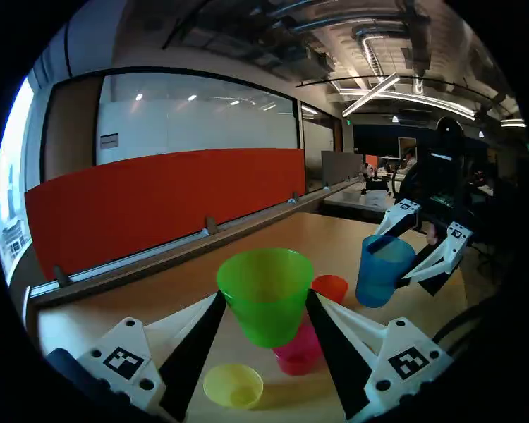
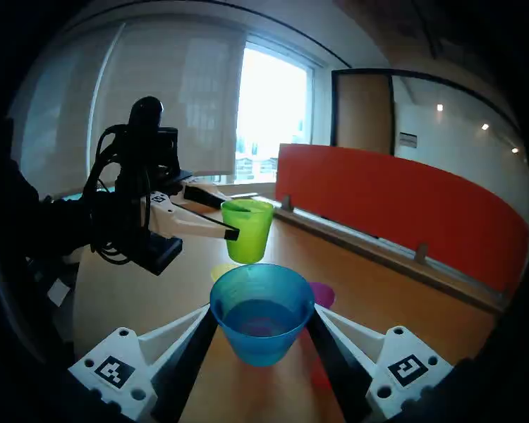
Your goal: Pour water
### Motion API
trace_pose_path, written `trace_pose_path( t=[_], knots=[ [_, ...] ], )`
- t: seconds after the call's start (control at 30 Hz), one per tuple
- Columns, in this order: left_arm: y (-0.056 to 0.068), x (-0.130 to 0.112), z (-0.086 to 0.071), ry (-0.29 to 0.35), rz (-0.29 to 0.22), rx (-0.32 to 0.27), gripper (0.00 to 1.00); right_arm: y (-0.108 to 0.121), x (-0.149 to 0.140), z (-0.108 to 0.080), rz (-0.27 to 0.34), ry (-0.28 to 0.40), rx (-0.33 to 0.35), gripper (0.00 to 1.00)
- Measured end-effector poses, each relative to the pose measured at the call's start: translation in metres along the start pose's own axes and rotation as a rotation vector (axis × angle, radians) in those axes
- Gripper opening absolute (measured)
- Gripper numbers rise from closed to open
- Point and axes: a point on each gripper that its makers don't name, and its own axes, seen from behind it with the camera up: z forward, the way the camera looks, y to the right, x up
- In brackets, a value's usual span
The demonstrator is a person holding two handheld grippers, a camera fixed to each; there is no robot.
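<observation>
On the wooden desk (image 1: 335, 240), at its far edge: orange partition (image 1: 166, 201). Above the desk, lifted clear of it: left gripper (image 1: 266, 302), clamped on green cup (image 1: 266, 278), upright; right gripper (image 2: 262, 314), clamped on blue cup (image 2: 262, 342), upright, contents not discernible. On the desk top: pink cup (image 1: 298, 354), orange cup (image 1: 330, 287), yellow cup (image 1: 233, 385).

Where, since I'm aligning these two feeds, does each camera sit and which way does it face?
Left gripper view: rides on the left gripper, looking along its fingers past the green cup it grips toward the red partition; its own two fingers show.
Right gripper view: rides on the right gripper, looking over its blue cup toward the window; its own fingers show.
Shared: both cups, both grippers, the wooden table, the red partition.
</observation>
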Motion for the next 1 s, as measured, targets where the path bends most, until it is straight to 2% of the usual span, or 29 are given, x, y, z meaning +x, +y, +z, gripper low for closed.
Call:
trace_pose_path(
  t=[0.17, 0.27, 0.77, 1.0],
  knots=[
    [0.000, 0.002, -0.005, 0.013, -0.017, 0.008, 0.83, -0.001, 0.004, -0.001, 0.005, 0.017, 0.000, 0.88],
    [0.002, 0.002, -0.009, 0.017, -0.010, 0.013, 0.83, -0.003, 0.005, -0.001, 0.006, 0.024, 0.003, 0.88],
    [0.018, 0.007, -0.032, 0.041, -0.006, 0.027, 0.83, -0.007, 0.027, -0.005, -0.004, 0.101, -0.019, 0.89],
    [0.030, 0.005, -0.040, 0.045, -0.005, 0.025, 0.83, -0.005, 0.035, -0.006, 0.001, 0.138, -0.028, 0.89]
  ],
)
